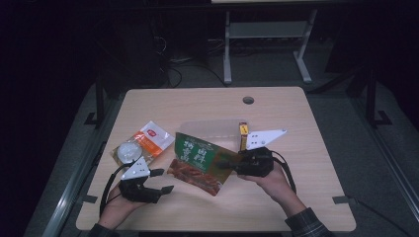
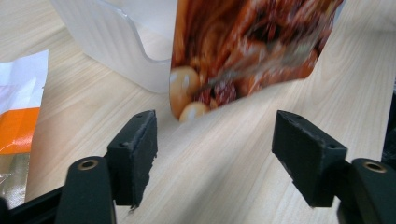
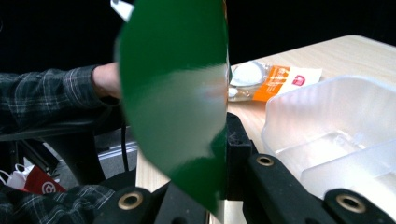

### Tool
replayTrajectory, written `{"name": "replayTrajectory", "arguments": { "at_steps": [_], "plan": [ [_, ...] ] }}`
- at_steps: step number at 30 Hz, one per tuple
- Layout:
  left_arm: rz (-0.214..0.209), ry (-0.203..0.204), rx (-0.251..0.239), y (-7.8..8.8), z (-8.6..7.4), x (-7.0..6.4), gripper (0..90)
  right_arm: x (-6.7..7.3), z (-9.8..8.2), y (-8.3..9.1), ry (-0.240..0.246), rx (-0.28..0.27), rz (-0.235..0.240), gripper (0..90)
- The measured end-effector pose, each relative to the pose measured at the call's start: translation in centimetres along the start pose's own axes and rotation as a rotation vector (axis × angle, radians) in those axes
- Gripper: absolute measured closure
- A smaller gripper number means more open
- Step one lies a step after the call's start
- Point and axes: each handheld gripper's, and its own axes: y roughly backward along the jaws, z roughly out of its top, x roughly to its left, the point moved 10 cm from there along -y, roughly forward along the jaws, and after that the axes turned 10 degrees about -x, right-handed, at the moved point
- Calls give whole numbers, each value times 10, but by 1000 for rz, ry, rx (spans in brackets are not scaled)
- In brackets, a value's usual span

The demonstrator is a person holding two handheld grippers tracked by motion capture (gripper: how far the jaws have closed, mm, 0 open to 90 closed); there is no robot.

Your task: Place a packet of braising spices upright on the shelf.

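A green snack bag point(image 1: 200, 160) with a food picture hangs tilted over the middle of the table, its lower corner close to the wood. My right gripper point(image 1: 225, 165) is shut on the bag's right edge; in the right gripper view the glossy green back point(image 3: 177, 93) covers the jaws of the gripper point(image 3: 224, 149). My left gripper point(image 1: 163, 180) stands open at the front left, just short of the bag. In the left gripper view, nothing lies between the jaws of the gripper point(image 2: 215, 140), and the bag's printed bottom point(image 2: 247, 46) hangs just beyond them.
A clear plastic container point(image 1: 212, 127) sits behind the bag, with a small yellow box point(image 1: 242, 136) at its right. An orange-and-white packet point(image 1: 150, 138) and a round white item in a clear pouch point(image 1: 127, 151) lie at the left. The table has a cable hole point(image 1: 248, 100) at the back.
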Motion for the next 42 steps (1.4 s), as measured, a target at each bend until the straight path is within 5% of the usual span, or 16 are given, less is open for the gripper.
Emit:
{"name": "replayTrajectory", "arguments": {
  "at_steps": [21,36,42],
  "plan": [
    [23,19,35,-5,-11,10,225,-32,56,27,29,-98,-149,899],
    [33,14,30,-4,-12,12,225,-72,63,34,3,-118,-283,898],
    [37,13,28,-4,-12,12,227,-87,59,39,0,-99,-373,899]
  ]
}}
